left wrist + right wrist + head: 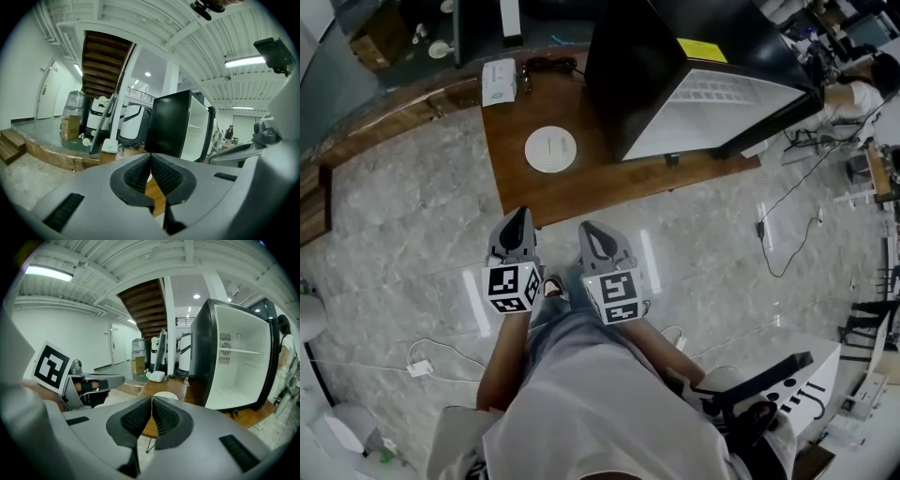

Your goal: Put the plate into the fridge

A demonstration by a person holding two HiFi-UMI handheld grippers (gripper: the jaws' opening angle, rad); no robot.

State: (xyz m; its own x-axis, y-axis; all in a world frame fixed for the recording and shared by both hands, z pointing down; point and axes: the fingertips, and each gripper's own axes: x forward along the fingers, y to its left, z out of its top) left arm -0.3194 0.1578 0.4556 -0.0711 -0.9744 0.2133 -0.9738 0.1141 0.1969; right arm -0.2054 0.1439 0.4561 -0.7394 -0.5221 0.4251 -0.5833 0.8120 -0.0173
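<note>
A round white plate (550, 148) lies flat on the brown wooden table (572, 192), left of a small black fridge (675, 80) that stands on the table with its door open and its white inside bare. In the right gripper view the plate (165, 395) shows just beyond the jaws, with the fridge (234, 366) to its right. My left gripper (516, 225) and right gripper (595, 236) hang side by side over the floor, short of the table's near edge. Both are shut and hold nothing. In the left gripper view the fridge (180, 124) stands ahead.
A white box (499, 81) and a black cable (548, 66) lie at the table's far side. A wooden step (384, 122) runs along the left. Cables cross the marble floor (787, 225). A person (853, 94) sits at the far right.
</note>
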